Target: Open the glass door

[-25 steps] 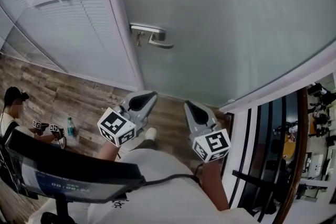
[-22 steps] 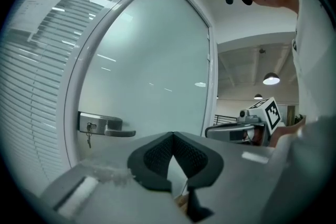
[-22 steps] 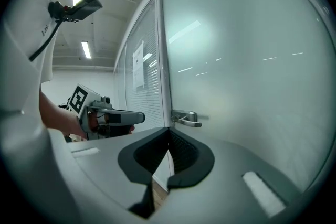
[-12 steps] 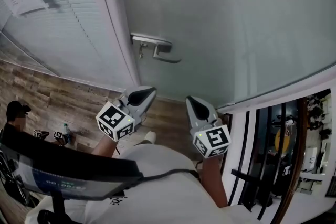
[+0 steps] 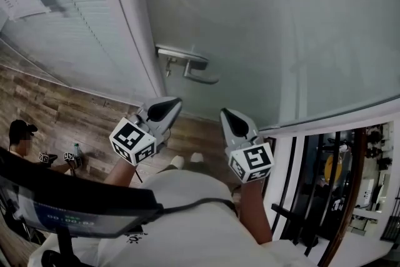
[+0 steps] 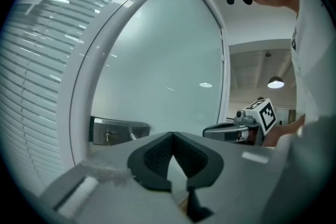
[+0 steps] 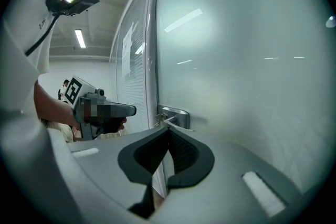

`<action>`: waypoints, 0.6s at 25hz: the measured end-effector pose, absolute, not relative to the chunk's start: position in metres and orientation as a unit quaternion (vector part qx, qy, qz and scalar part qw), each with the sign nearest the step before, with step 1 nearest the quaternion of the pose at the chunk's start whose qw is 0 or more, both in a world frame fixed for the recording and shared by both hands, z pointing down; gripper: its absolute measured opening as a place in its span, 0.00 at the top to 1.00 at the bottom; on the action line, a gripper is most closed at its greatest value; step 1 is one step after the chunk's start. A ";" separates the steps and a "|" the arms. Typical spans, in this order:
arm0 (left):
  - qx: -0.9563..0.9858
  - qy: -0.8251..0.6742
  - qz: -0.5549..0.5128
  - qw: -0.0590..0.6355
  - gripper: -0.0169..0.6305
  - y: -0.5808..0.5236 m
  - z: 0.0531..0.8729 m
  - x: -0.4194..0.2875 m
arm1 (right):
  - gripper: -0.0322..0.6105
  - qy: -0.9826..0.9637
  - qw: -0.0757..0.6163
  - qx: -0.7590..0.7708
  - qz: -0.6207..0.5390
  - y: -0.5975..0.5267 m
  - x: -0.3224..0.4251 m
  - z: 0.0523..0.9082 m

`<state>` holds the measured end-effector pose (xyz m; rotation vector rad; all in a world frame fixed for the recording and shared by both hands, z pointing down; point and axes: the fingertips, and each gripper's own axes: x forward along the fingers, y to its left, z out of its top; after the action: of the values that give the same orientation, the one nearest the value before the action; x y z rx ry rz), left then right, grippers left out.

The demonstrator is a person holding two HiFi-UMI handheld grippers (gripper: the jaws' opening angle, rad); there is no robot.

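Note:
The frosted glass door [image 5: 269,28] fills the upper head view, closed in its white frame [image 5: 134,40]. Its metal lever handle [image 5: 187,65] sits on a plate near the door's left edge. My left gripper [image 5: 165,108] is shut and empty, pointing at the door just below and left of the handle. My right gripper [image 5: 232,122] is also shut and empty, below and right of the handle. Neither touches the door. In the left gripper view the handle [image 6: 118,131] lies ahead to the left; in the right gripper view the handle [image 7: 173,118] sits just beyond the shut tips.
A panel with white blinds [image 5: 62,22] stands left of the door frame. A person [image 5: 22,134] sits low at the far left on the wood floor, next to a bottle [image 5: 76,150]. Black railings [image 5: 312,197] stand at the right. A dark bar [image 5: 69,197] crosses the lower left.
Both grippers have advanced toward the door, still shut. The handle now sits lower in the head view and nearer the gripper tips.

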<state>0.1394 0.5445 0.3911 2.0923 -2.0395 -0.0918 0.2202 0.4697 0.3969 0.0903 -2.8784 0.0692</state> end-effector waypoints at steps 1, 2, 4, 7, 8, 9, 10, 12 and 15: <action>0.707 -0.699 -0.029 0.107 0.97 0.544 0.391 0.137 | 0.94 -0.991 0.131 0.026 0.016 0.466 0.214 0.397; 0.701 -0.704 -0.027 0.106 0.97 0.544 0.391 0.135 | 0.94 -0.991 0.132 0.022 0.007 0.464 0.209 0.397; 0.692 -0.714 -0.026 0.107 0.97 0.545 0.390 0.133 | 0.94 -0.990 0.138 0.019 -0.014 0.458 0.199 0.396; 0.683 -0.722 -0.025 0.108 0.97 0.544 0.392 0.132 | 0.94 -0.985 0.157 0.015 -0.066 0.448 0.182 0.402; 0.679 -0.726 -0.023 0.108 0.97 0.543 0.394 0.132 | 0.94 -0.983 0.166 0.008 -0.084 0.446 0.175 0.407; 0.675 -0.729 -0.021 0.108 0.97 0.543 0.395 0.133 | 0.94 -0.980 0.174 -0.001 -0.100 0.445 0.169 0.411; 0.672 -0.733 -0.019 0.108 0.97 0.543 0.396 0.135 | 0.93 -0.977 0.180 -0.011 -0.115 0.446 0.163 0.414; 0.664 -0.740 -0.015 0.108 0.97 0.545 0.395 0.139 | 0.86 -0.970 0.191 -0.027 -0.146 0.446 0.154 0.419; 0.649 -0.752 -0.008 0.111 0.97 0.548 0.396 0.140 | 0.76 -0.960 0.200 -0.045 -0.191 0.447 0.138 0.422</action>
<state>0.1397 0.5479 0.3959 1.9081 -2.2101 -0.0249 0.1383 0.4467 0.4218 -0.1260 -2.6824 -0.5341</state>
